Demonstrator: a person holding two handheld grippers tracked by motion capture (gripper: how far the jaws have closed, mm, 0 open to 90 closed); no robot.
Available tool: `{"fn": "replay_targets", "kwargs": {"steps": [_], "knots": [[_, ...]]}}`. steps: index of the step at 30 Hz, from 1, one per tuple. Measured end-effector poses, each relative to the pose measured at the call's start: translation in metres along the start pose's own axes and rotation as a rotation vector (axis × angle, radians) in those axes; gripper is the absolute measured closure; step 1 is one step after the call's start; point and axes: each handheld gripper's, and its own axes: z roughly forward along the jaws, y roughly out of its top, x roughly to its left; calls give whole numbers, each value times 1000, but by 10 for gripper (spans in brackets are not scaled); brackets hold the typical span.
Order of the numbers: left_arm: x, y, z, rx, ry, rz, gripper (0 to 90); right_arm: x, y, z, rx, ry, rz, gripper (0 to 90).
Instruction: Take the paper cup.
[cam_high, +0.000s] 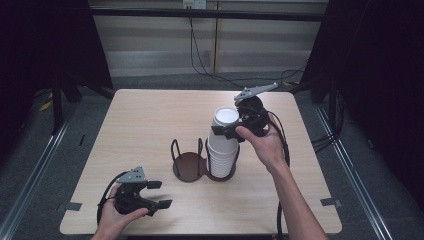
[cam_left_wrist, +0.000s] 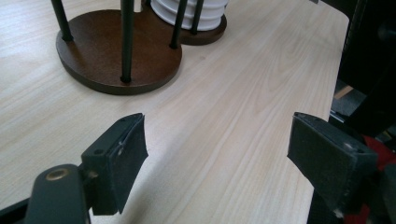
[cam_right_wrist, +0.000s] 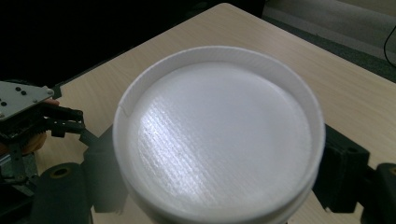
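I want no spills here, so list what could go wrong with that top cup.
1. The right tongs pinch the top cup upside down at its side; thin walls may crush or slip out.
2. It sits on a tall stack in the holder; a tilted pull could drag extra cups up or tip the stack.
3. The left tongs hang open, apart from the holder, so nothing steadies it.
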Motion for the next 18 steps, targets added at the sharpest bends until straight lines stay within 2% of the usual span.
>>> {"fn": "replay_targets", "kwargs": {"steps": [3, 18], "knots": [[-2, 0, 1, 7, -1, 11, 194, 0, 2, -3, -5, 4, -1, 208], [-1, 0, 1, 3, 2, -1, 185, -3, 3, -16, -80, 34, 9, 213]]}}
